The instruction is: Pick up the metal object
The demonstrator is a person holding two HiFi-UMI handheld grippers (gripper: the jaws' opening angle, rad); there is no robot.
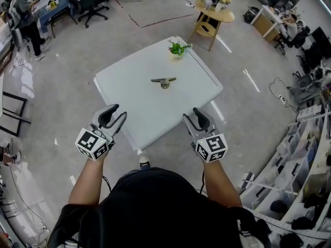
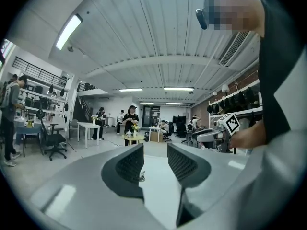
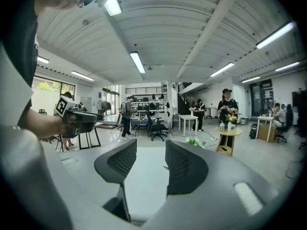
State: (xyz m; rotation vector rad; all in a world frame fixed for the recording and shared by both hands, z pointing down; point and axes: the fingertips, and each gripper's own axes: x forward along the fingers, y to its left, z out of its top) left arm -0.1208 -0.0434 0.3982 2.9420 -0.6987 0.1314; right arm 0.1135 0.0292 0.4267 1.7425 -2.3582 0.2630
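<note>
The metal object [image 1: 164, 80], a small grey piece with a flat bar on top, lies near the middle of the white table [image 1: 134, 102]. My left gripper [image 1: 115, 114] hovers at the table's near left edge and is open, with nothing between its fingers. At the near right edge my right gripper [image 1: 194, 117] is also open and empty. In the left gripper view the gripper [image 2: 155, 159] points over the tabletop, and the metal object [image 2: 141, 178] peeks out beside the left jaw. The right gripper view shows that gripper [image 3: 150, 159] facing the table, and only a sliver of the metal object [image 3: 165, 167] shows.
A small potted plant [image 1: 178, 49] stands at the table's far edge. Beyond it is a round wooden table [image 1: 214, 9] with flowers. An office chair [image 1: 90, 4] and a person [image 1: 23, 19] are at the far left. Shelving [image 1: 305, 164] lines the right side.
</note>
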